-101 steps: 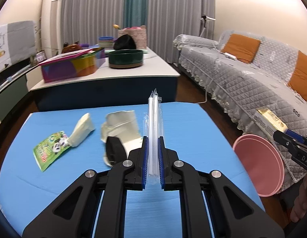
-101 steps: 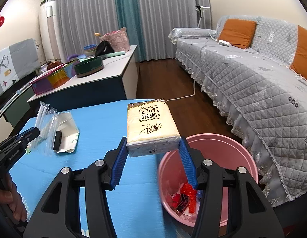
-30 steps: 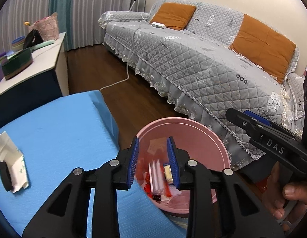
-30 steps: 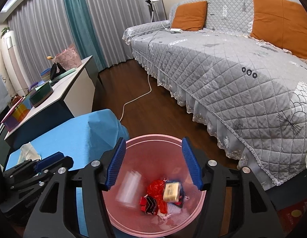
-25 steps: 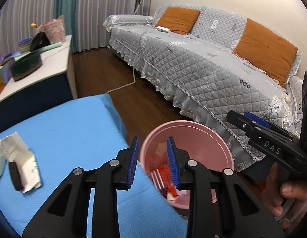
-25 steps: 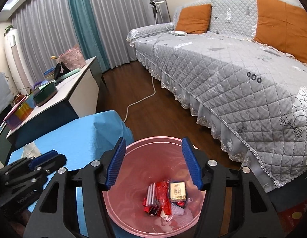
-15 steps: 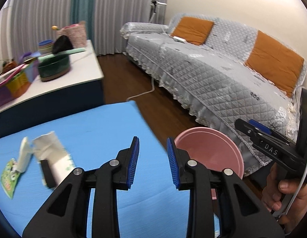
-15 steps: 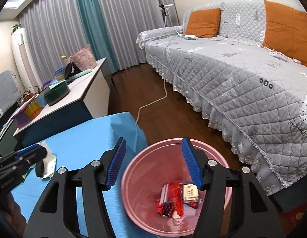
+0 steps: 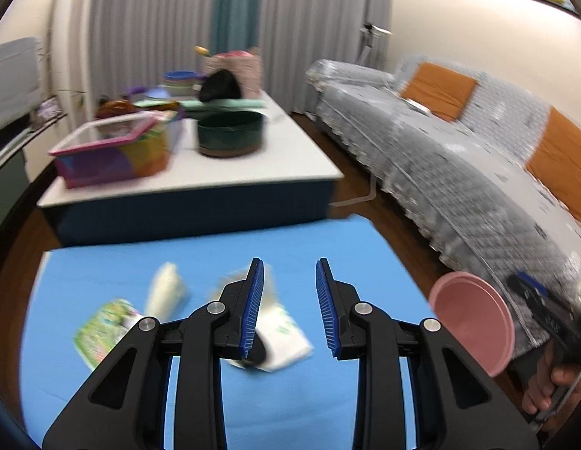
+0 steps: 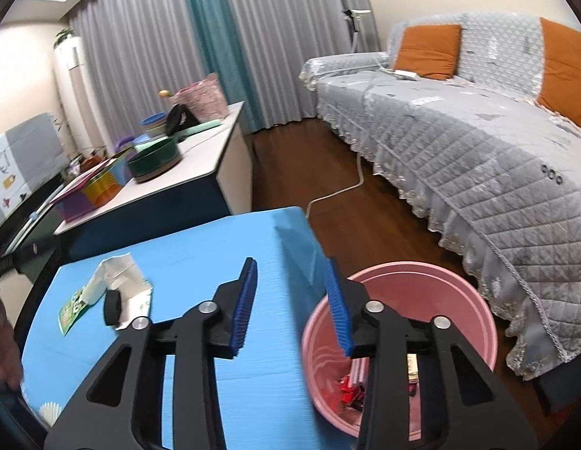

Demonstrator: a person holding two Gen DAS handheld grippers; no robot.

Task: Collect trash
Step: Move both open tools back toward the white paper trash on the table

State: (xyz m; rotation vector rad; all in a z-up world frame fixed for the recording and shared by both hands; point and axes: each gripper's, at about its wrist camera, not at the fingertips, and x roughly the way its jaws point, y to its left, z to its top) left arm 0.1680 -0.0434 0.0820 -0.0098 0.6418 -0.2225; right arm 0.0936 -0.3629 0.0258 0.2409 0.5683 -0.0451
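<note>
My left gripper (image 9: 289,281) hangs open and empty above the blue table (image 9: 328,405). Just beyond its left finger lies a white wrapper (image 9: 286,341) with a black piece on it. A cream crumpled scrap (image 9: 166,292) and a green packet (image 9: 104,326) lie further left. The pink bin (image 9: 474,322) stands on the floor off the table's right edge. My right gripper (image 10: 290,285) is over the table's right edge beside the bin (image 10: 463,292); its jaws are closing with nothing between them. Red wrappers (image 10: 350,390) lie in the bin.
Behind the blue table stands a low white-topped table (image 9: 290,161) with a colourful box (image 9: 110,153) and a green bowl (image 9: 230,135). A grey quilted sofa (image 10: 478,142) runs along the right. A white cable (image 10: 339,191) crosses the wooden floor.
The straw pack and tissue pack held earlier now lie in the bin. My left gripper has swung left from the bin to the table's trash. My right gripper has shifted left and its jaws have narrowed.
</note>
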